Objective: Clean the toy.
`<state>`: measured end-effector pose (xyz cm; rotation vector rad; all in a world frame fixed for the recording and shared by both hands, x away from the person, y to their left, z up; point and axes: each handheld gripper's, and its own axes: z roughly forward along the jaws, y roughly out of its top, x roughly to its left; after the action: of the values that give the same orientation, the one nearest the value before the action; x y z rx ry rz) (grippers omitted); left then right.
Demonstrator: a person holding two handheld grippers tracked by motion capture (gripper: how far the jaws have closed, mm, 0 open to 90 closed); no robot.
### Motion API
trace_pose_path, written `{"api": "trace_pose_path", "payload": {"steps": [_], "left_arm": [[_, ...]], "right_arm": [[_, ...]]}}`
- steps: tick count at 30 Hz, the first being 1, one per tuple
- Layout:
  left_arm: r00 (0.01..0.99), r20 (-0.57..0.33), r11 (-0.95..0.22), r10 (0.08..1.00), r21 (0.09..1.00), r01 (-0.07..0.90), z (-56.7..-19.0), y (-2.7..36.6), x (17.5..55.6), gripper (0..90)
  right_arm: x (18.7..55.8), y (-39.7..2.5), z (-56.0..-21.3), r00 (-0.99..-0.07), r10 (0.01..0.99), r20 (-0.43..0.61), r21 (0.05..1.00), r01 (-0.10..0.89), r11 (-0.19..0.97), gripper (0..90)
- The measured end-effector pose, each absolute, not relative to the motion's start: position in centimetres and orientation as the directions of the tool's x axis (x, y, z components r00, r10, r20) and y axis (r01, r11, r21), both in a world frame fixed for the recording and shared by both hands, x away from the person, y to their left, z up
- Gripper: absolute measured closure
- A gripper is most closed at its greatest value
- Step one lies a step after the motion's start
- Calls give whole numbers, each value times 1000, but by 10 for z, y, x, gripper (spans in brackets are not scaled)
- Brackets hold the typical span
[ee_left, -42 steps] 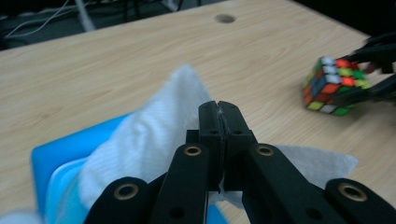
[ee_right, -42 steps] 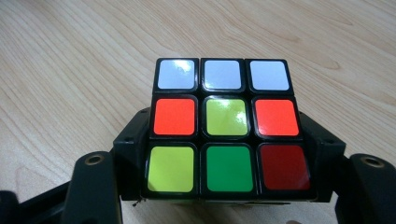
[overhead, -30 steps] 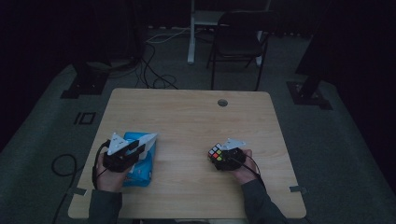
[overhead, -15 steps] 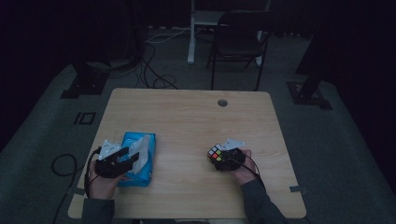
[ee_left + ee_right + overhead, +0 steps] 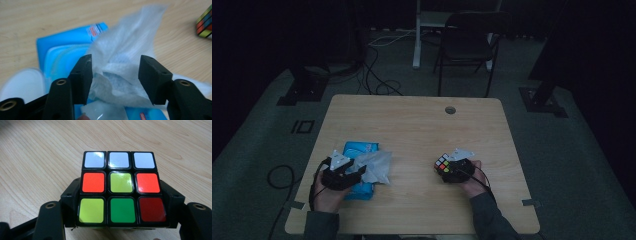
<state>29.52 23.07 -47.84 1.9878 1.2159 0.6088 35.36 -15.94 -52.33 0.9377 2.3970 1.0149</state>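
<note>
A blue pack of wet wipes [image 5: 360, 149] lies at the table's front left. A white wipe [image 5: 378, 166] sticks out of it toward the right. My left gripper [image 5: 356, 173] is over the pack's near end. In the left gripper view it is open [image 5: 115, 63], the crumpled wipe [image 5: 125, 47] bunched between its spread jaws above the blue pack [image 5: 57, 50]. At the front right, my right gripper [image 5: 451, 169] is shut on a colour puzzle cube [image 5: 443, 164]. In the right gripper view the cube [image 5: 120, 187] sits squeezed between both jaws [image 5: 121, 189], just above the wood.
The pack's white lid [image 5: 22, 83] hangs open, blurred. The cube [image 5: 205, 22] also shows far right in the left gripper view. A cable hole [image 5: 450, 109] is near the wooden table's [image 5: 412, 125] far edge. A chair [image 5: 469, 45] and floor cables [image 5: 379, 75] lie beyond.
The left gripper has drawn back toward the near edge, and the wipe now trails out of the pack to the right. The right gripper and cube have stayed put.
</note>
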Motion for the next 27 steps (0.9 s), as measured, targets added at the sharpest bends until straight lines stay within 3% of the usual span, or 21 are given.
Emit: {"api": "trace_pose_path", "payload": {"steps": [5,6,9,17,24,27], "left_arm": [[420,114,-360,900,735,574,-488,219,305,432],[410,132,-369,903,728,578,-489,217,307,455],[400,126,-359,908,727,585,-488,217,309,638],[413,98,-343,905,743,575,-483,221,309,654],[410,119,-359,904,731,580,-487,215,323,583],[416,108,-356,903,728,585,-484,214,326,748]], "right_arm": [[354,-161,-523,-705,706,-72,738,438,513,338],[354,-161,-523,-704,706,-72,739,438,512,338],[354,-161,-523,-707,703,-69,740,437,512,338],[354,-160,-524,-710,701,-70,737,437,516,338],[354,-159,-525,-713,698,-70,734,438,520,338],[353,-159,-525,-714,697,-68,734,438,519,338]]}}
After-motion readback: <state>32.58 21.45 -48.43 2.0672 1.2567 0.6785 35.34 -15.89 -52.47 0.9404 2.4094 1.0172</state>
